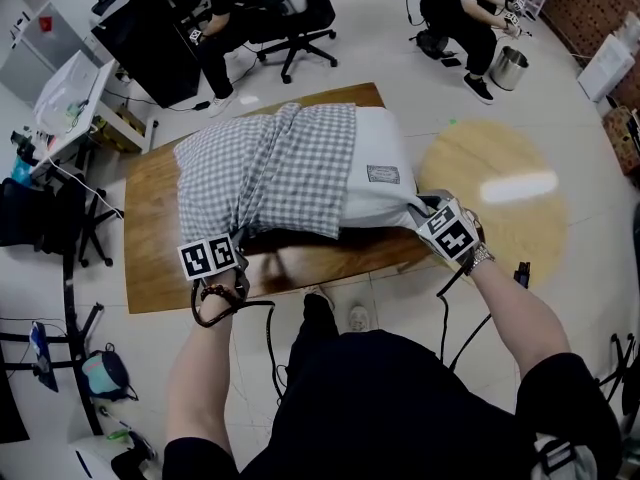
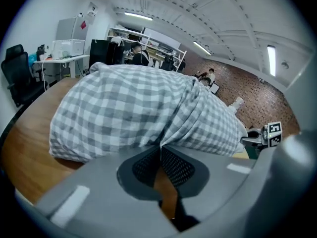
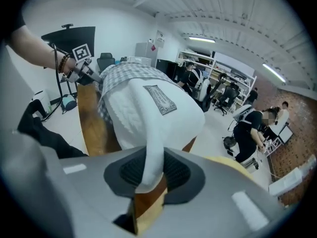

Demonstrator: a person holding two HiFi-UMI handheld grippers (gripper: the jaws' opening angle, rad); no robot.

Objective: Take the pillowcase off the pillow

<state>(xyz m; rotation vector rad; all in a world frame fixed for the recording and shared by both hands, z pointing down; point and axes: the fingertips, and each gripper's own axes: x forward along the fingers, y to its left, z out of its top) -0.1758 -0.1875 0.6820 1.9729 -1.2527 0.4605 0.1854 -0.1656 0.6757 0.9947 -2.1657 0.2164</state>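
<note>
A grey-and-white checked pillowcase [image 1: 270,163] covers the left part of a white pillow [image 1: 380,163] that lies on the wooden table [image 1: 150,258]. The pillow's right end, with a small grey label [image 1: 383,174], sticks out bare. My left gripper [image 1: 238,240] is shut on the pillowcase's near edge; the checked cloth [image 2: 129,108] is pinched between its pads [image 2: 174,165]. At the pillow's near right corner, my right gripper [image 1: 422,208] is shut on the white pillow [image 3: 148,113], with a fold of it pressed between the jaws. The left gripper [image 3: 85,69] shows at the far side in the right gripper view.
A round light wooden table [image 1: 500,188] stands just right of the pillow's table. Beyond the table are black office chairs [image 1: 300,18], seated people [image 1: 455,13] and a metal bin [image 1: 510,68]. A white desk [image 1: 70,98] with clutter stands at the left. Cables hang from both grippers.
</note>
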